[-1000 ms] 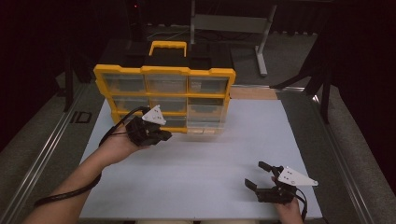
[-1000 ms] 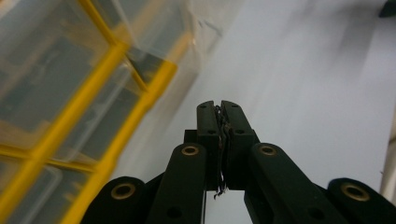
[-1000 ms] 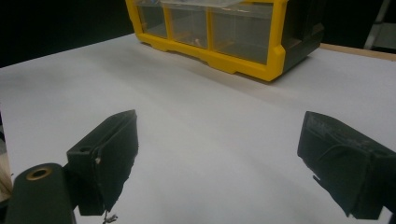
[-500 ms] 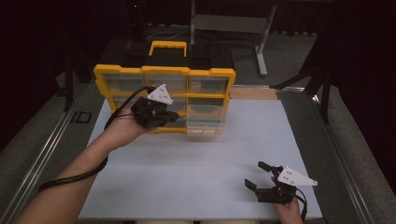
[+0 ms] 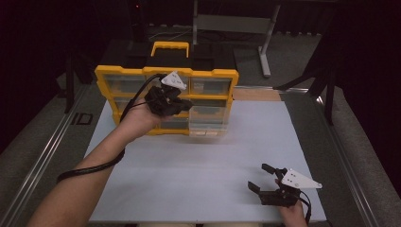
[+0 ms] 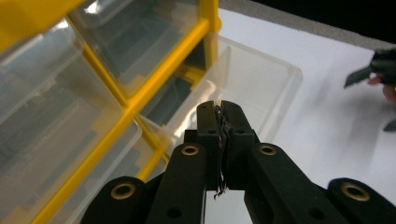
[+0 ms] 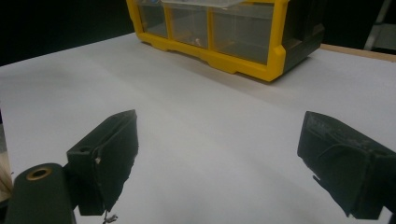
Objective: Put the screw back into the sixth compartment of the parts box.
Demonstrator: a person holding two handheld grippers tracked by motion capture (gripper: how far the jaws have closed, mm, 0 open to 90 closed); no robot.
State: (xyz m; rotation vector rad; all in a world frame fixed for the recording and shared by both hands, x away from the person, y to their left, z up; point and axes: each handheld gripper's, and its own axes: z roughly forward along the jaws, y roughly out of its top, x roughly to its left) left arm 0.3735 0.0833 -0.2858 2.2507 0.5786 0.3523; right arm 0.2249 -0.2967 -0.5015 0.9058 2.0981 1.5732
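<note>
Nearest the person, the right gripper (image 5: 266, 183) rests low on the white table (image 5: 198, 179) with its jaws spread wide and nothing between them; in the right gripper view only bare tabletop lies between the two black fingers (image 7: 105, 161). It sits well apart from the work.

Farther off, the left gripper (image 5: 182, 104) is up against the front of the yellow drawer organizer (image 5: 165, 101), which stands upright at the far edge of the table. Its fingertips (image 6: 219, 114) are clenched together. The left gripper view shows them pressed flat, and whether a thin drawer lip is pinched between them cannot be told. Just beyond the fingertips, a clear plastic drawer (image 6: 243, 88) juts out of the bottom row toward the table, partly open and apparently empty. Beside the fingers on the other side, the neighbouring clear drawers (image 6: 60, 116) sit closed in their yellow frame.

Step in hand, judged from this: working that bottom drawer, either pulling it out or pushing it back, direction unclear. Next move likely calls for a straight motion along the drawer's slide, keeping the fingertips on the front wall so it doesn't skew or jam. The right gripper may need to come forward and steady the organizer if it tips.
</note>
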